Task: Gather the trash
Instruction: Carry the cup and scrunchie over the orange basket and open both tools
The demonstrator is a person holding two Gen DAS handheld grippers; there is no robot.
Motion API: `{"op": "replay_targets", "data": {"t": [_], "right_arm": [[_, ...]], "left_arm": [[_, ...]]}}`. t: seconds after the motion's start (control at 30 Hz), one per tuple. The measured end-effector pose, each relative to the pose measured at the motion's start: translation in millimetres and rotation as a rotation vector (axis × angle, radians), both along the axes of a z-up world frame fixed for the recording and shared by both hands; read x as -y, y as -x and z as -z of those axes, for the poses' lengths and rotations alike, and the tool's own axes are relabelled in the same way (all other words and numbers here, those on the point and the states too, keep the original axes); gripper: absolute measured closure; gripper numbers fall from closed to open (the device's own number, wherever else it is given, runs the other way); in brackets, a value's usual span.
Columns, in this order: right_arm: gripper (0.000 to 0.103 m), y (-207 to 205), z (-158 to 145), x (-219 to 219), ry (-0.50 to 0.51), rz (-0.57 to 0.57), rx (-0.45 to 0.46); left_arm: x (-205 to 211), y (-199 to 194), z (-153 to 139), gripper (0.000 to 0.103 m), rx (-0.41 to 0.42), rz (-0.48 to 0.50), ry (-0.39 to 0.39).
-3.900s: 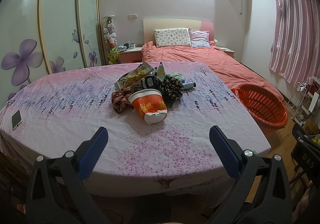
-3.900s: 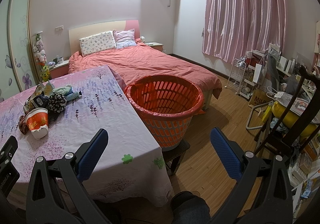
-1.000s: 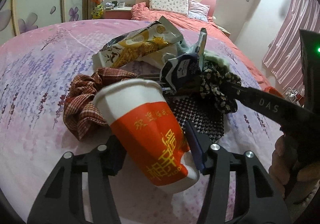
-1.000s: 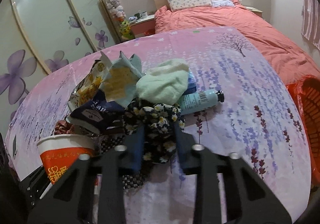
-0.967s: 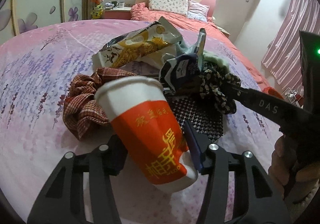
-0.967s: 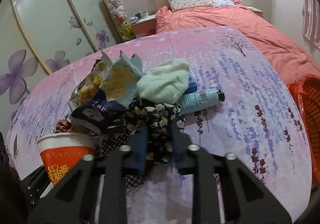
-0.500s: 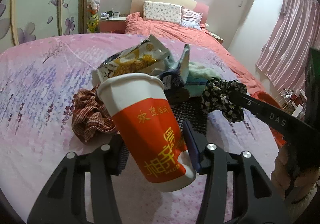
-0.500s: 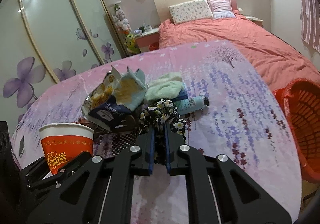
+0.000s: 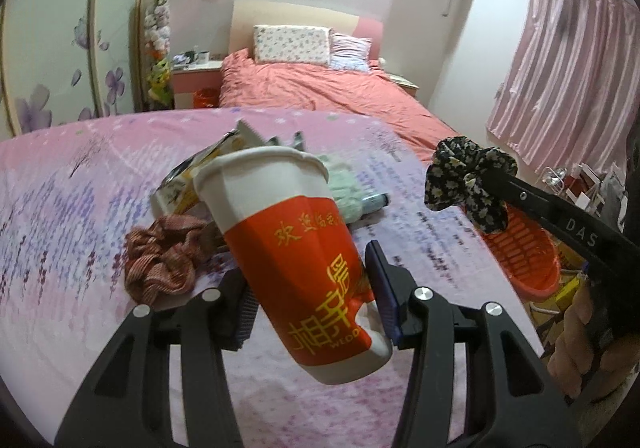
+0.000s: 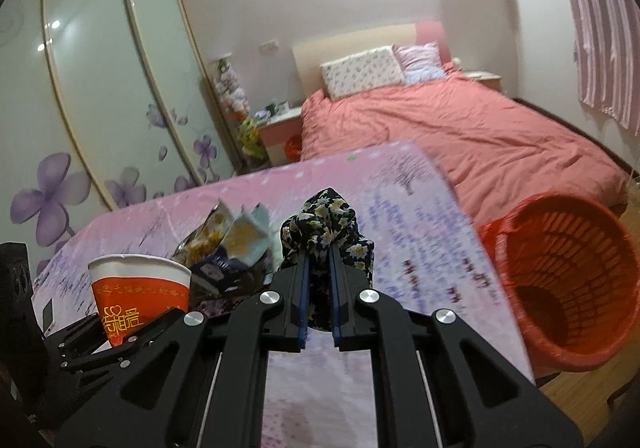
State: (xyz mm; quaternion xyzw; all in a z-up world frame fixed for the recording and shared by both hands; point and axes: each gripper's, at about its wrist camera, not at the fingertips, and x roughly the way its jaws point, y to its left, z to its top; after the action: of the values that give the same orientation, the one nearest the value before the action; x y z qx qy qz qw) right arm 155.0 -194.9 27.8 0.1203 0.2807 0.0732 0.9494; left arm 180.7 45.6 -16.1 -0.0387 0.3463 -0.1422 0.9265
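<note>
Cup [image 9: 296, 248] lifted, clamped in left gripper [image 9: 312, 312], scrunchie [image 10: 326, 232] in right gripper [image 10: 320, 296]

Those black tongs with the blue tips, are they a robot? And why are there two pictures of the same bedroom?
No robot: a person holds one pair of tongs in each hand, and each carries a small camera looking along its fingers. That gives two pictures. The left tongs squeeze a red and white paper cup, lifted off the table. The right tongs pinch a black flowery scrunchie. On the pink cloth lie snack wrappers, a checked scrunchie and a small tube. An orange basket waits beside the table.
</note>
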Motion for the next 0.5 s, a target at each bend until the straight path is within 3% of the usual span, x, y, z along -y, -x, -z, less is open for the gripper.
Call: {"op": "replay_targets", "data": {"t": [0.5], "right_arm": [[0.094,22.2,6.9,78.6,0.060,0.226,0.041]], "left_arm": [[99.6,-11.7,-18.1,0.054,0.046,0.203,-0.045]]}}
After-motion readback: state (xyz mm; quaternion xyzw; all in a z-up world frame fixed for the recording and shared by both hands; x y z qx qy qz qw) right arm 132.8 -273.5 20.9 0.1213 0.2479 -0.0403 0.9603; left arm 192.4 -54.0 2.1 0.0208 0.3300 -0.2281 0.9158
